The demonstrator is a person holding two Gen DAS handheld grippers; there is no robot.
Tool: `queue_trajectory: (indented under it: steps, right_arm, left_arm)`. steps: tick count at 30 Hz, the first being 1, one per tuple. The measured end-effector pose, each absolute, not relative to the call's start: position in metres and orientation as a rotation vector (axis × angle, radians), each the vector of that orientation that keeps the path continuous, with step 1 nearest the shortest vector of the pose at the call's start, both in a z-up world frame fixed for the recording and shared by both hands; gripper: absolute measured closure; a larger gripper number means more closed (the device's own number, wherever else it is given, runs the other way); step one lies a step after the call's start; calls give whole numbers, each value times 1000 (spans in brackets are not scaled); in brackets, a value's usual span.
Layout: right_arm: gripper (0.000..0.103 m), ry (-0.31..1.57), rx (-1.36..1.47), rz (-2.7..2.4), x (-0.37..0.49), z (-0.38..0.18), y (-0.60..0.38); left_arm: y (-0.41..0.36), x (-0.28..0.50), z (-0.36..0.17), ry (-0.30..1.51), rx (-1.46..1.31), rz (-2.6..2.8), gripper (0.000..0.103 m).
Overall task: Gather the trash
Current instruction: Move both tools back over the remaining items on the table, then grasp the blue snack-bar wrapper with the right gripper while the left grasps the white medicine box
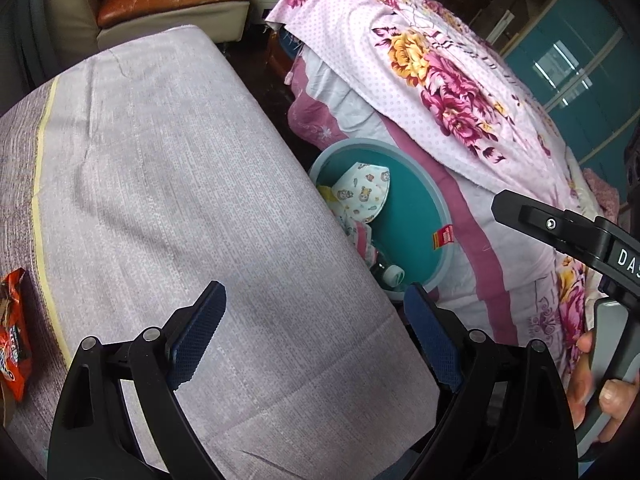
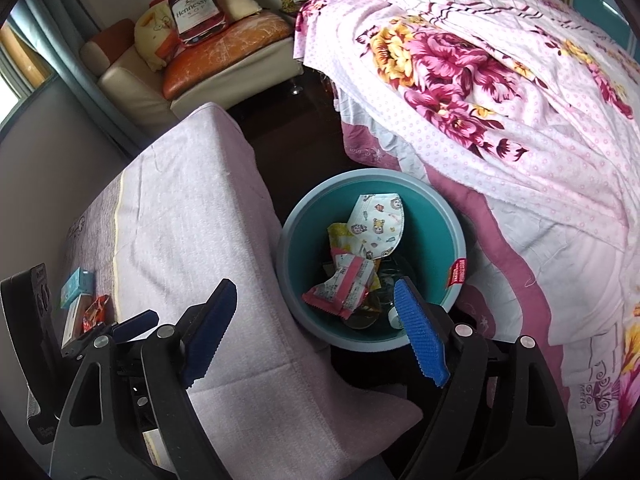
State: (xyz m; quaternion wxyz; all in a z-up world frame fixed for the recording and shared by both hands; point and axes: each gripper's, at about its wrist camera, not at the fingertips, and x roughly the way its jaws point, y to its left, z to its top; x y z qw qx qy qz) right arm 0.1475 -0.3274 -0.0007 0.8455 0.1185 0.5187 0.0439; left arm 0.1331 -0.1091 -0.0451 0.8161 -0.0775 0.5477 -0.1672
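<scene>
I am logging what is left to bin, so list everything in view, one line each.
bin: one, teal with grey rim, on the floor between table and bed
face mask: one, white with cartoon prints, in the bin
pink wrapper: one, pink and white, in the bin
yellow wrapper: one, in the bin
orange snack packet: one, on the table's left edge
small boxes: two, blue and white, on the table
table: one, lilac cloth
bed cover: one, pink floral
armchair: one, cream and orange
left gripper: open, empty
right gripper: open, empty, above the bin
</scene>
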Motion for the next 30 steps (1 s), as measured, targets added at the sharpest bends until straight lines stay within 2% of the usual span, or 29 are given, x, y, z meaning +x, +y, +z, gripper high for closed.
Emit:
queue_trajectory:
  steps: [12, 30]
  right_arm:
    - [26, 1123, 172, 205, 132, 6, -256]
    - [26, 1254, -132, 555, 91, -10, -89]
  left_arm:
    - [-39, 96, -32, 1122, -210, -276, 12]
    - [134, 19, -14, 1043, -287, -40, 12]
